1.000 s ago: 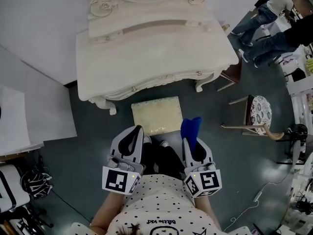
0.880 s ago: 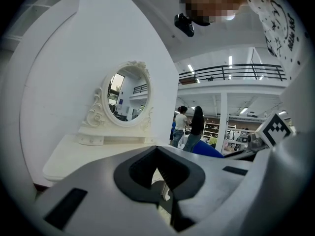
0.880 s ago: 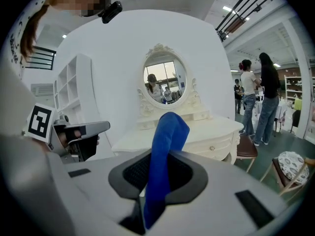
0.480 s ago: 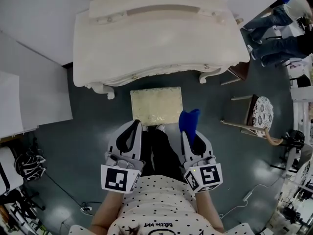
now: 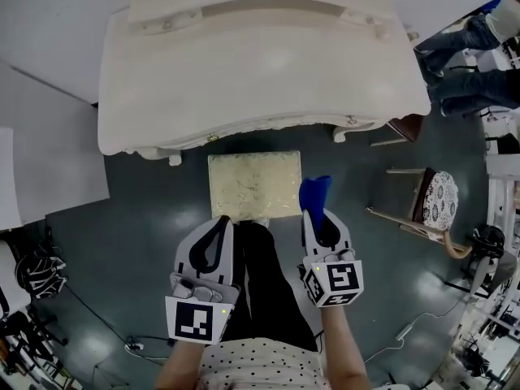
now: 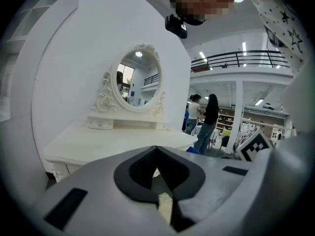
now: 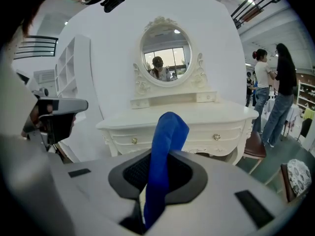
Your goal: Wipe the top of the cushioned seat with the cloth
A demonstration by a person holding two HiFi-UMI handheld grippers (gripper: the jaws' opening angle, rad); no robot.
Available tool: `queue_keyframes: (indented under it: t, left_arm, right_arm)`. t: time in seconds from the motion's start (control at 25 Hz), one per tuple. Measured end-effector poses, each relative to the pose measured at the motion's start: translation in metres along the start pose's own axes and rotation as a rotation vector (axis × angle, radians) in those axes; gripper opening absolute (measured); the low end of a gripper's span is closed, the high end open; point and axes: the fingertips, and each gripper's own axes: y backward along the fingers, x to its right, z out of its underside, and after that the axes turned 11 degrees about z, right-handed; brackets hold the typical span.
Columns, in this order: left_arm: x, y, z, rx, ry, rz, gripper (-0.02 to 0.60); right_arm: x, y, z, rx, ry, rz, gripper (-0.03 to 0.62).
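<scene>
My right tongs point(image 5: 319, 218) are clenched on the cloth point(image 5: 315, 192), left tongs point(image 5: 219, 226) closed empty, both beside the seat point(image 5: 253, 184); I'd lower the cloth flat, then sweep across.

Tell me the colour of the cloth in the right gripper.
The cloth is blue, clearest in right gripper view.

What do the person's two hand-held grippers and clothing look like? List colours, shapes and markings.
The left hand-held gripper and right hand-held gripper match: light grey shells tapering forward, with black padding lining a teardrop-shaped opening. Each carries a rear cube with black-and-white square markers: the left cube, the right cube. The person wears a white top with dark dots and dark trousers.
</scene>
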Motion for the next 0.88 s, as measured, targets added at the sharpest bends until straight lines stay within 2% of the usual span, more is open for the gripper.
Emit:
queue_keyframes:
  t: [0.12,0.36,0.48,0.6,0.76,0.88]
  left_arm:
    - [-0.004,-0.018,0.030,-0.037,0.026,0.000,-0.002]
    - [-0.014,-0.038,0.100,-0.181,0.107,0.008,-0.002]
    - [-0.026,-0.044,0.131,-0.233,0.142,-0.017,-0.002]
    - [-0.033,-0.057,0.143,-0.232,0.168,-0.026,-0.002]
    - [-0.028,-0.084,0.143,-0.166,0.195,0.014,-0.002]
    - [-0.019,-0.089,0.164,-0.207,0.182,0.031,-0.002]
  right_arm:
    - [0.012,-0.038,0.020,-0.019,0.003,0.016,0.061]
    - [0.035,-0.109,0.070,-0.074,-0.022,0.072,0.061]
    - [0.042,-0.137,0.094,-0.104,-0.027,0.090,0.061]
    - [0.046,-0.156,0.111,-0.123,-0.022,0.102,0.061]
    - [0.053,-0.177,0.126,-0.141,-0.001,0.116,0.061]
    - [0.058,-0.191,0.138,-0.159,0.019,0.126,0.061]
